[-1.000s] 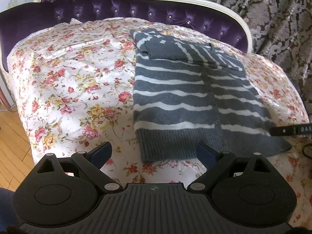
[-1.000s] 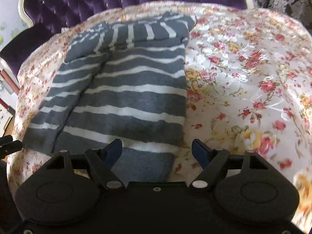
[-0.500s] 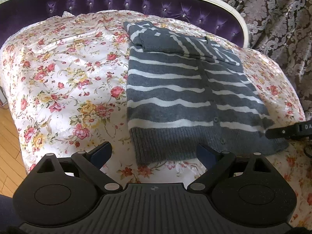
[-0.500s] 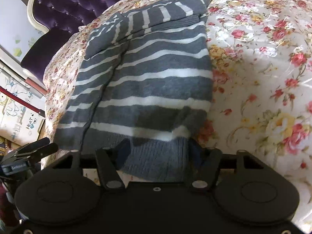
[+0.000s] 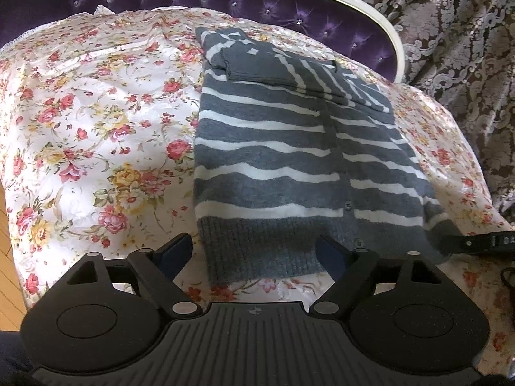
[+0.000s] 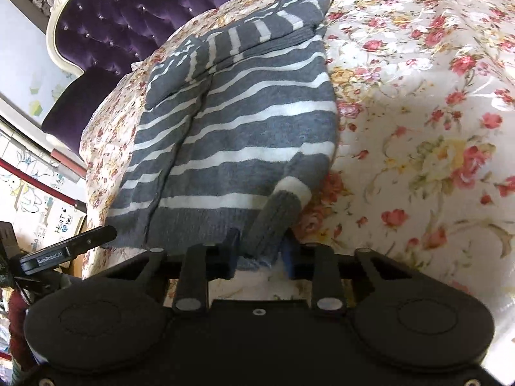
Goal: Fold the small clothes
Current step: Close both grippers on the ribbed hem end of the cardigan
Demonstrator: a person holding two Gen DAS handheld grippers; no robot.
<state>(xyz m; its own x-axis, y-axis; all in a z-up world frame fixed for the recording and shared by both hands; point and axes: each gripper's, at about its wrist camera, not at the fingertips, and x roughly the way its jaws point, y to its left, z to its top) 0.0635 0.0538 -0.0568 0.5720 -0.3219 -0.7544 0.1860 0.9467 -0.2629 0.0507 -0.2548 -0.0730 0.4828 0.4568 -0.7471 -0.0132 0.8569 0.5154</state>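
Observation:
A grey cardigan with white stripes (image 5: 283, 167) lies flat on the floral bedspread (image 5: 96, 128), sleeves folded across its top. My left gripper (image 5: 254, 254) is open, its fingers straddling the left part of the ribbed hem. In the right wrist view the cardigan (image 6: 231, 135) lies ahead, and my right gripper (image 6: 260, 251) is shut on the hem's right corner (image 6: 273, 222), which is bunched and lifted. The right gripper's finger (image 5: 476, 241) shows at the hem's right end in the left wrist view.
A purple tufted headboard with a cream frame (image 5: 289, 3) runs behind the bed. Patterned curtains (image 5: 466, 32) hang at the right. Wood floor (image 5: 9, 276) shows at the left. The left gripper's finger (image 6: 64, 251) shows at the lower left of the right wrist view.
My right gripper moved onto the hem corner, closed on it and pulled it up. My left gripper moved forward over the hem's left part and stayed open.

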